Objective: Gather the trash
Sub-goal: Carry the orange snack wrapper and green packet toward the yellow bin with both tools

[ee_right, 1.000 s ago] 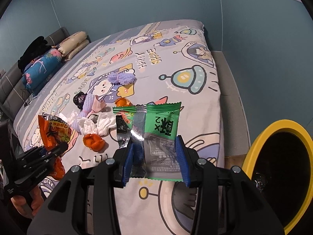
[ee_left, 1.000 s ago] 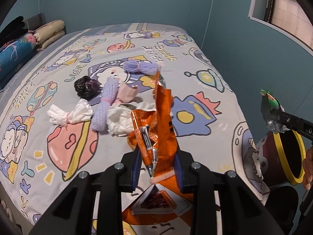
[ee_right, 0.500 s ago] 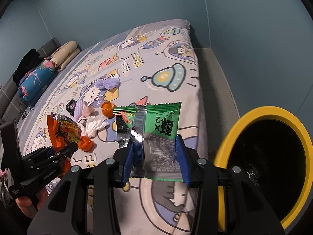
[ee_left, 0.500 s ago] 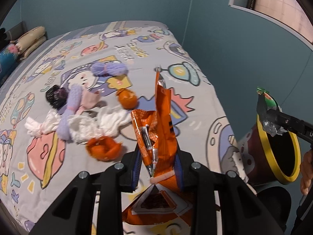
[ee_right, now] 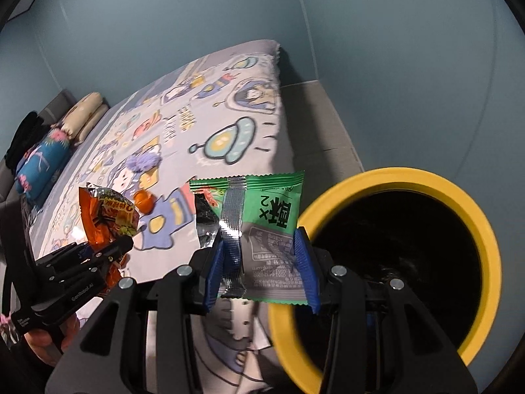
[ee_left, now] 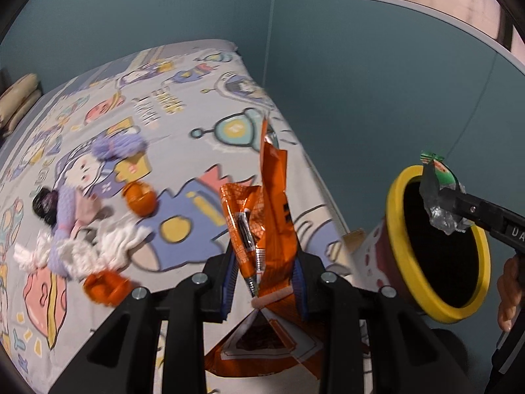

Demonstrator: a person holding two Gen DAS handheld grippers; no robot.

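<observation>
My left gripper (ee_left: 264,275) is shut on an orange snack wrapper (ee_left: 265,216) and holds it above the bed's right edge. My right gripper (ee_right: 259,262) is shut on a green and silver snack wrapper (ee_right: 262,226), held just left of the yellow-rimmed trash bin (ee_right: 485,226). In the left wrist view the bin (ee_left: 398,229) stands on the floor at the right, with the right gripper and green wrapper (ee_left: 439,190) over its mouth. Orange peels (ee_left: 139,197), white crumpled tissues (ee_left: 111,249) and a black crumpled bag (ee_left: 44,203) lie on the bed.
The bed has a cartoon-print sheet (ee_left: 183,124) and purple and pink socks (ee_left: 118,146) among the trash. Pillows (ee_right: 42,154) lie at the far end. A teal wall (ee_left: 361,82) runs close along the bed's right side, with a narrow floor strip (ee_right: 315,115).
Both grippers have swung right toward the bin with their wrappers. The bin now fills the right of the right wrist view, and the green wrapper has come over its rim.
</observation>
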